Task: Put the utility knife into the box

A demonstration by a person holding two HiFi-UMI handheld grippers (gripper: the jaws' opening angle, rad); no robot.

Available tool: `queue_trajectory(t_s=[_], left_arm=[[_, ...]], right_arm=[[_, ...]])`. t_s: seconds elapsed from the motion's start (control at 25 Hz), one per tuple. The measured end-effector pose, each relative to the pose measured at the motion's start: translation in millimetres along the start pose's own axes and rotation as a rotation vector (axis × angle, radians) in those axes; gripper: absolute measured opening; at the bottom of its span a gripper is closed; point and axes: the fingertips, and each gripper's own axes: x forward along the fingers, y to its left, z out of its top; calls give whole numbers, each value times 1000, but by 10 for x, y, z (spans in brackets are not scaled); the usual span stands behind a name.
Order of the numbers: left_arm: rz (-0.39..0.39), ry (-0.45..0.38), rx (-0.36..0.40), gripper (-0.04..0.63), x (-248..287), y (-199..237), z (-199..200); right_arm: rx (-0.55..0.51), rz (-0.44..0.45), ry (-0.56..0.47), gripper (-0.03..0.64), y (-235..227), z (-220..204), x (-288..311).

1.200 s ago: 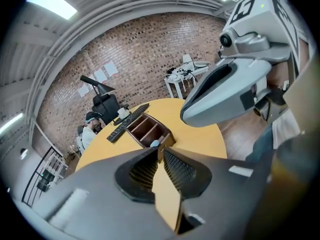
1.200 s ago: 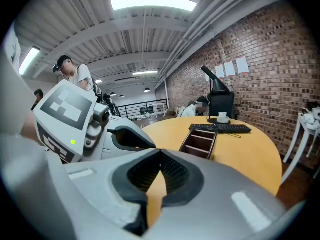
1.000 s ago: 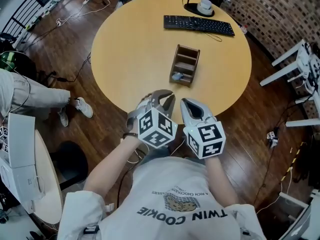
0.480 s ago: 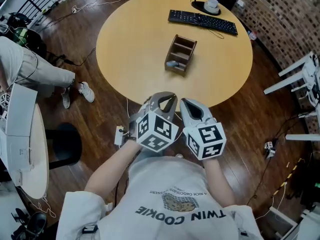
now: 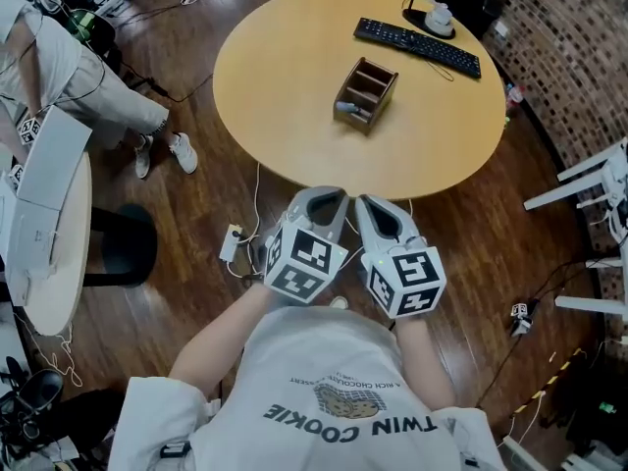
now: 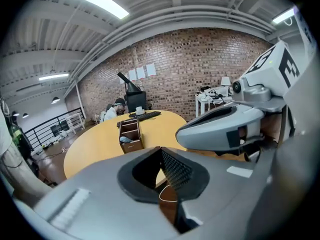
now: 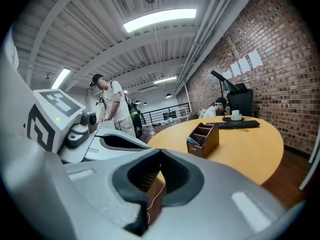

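Note:
On the round wooden table (image 5: 285,77) stands the brown wooden box (image 5: 365,96), also seen in the left gripper view (image 6: 131,135) and the right gripper view (image 7: 204,139). The grey-blue utility knife (image 5: 348,109) lies in its front compartment. Both grippers hang side by side over the floor, short of the table's near edge and well apart from the box. My left gripper (image 5: 329,198) is shut and its jaws have just been closing with nothing between them. My right gripper (image 5: 369,204) is shut and empty too.
A black keyboard (image 5: 417,45) and a cup on a black base (image 5: 435,14) sit at the table's far side. A person (image 5: 59,62) stands at the left beside a white table (image 5: 39,224). A power strip (image 5: 233,243) and cables lie on the floor. White chairs (image 5: 599,184) stand at the right.
Both grippers have drawn back from the table's edge, so the table and box lie farther off. The left gripper has rolled, and its jaws have closed.

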Motion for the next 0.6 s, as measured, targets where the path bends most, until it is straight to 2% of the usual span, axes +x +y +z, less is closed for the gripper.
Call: queue_trajectory(t_s=[0.24, 0.36, 0.48, 0.6], left_arm=[[91, -39, -50, 8, -387, -139, 2], [126, -69, -101, 6, -603, -126, -28], [138, -96, -172, 6, -794, -135, -63], [151, -101, -187, 6, -976, -180, -154]], right_arm=[[-5, 52, 1, -2, 252, -59, -261], [-2, 72, -14, -2, 418, -37, -312], [3, 89, -11, -2, 596, -75, -353], [12, 103, -2, -1, 786, -145, -396]])
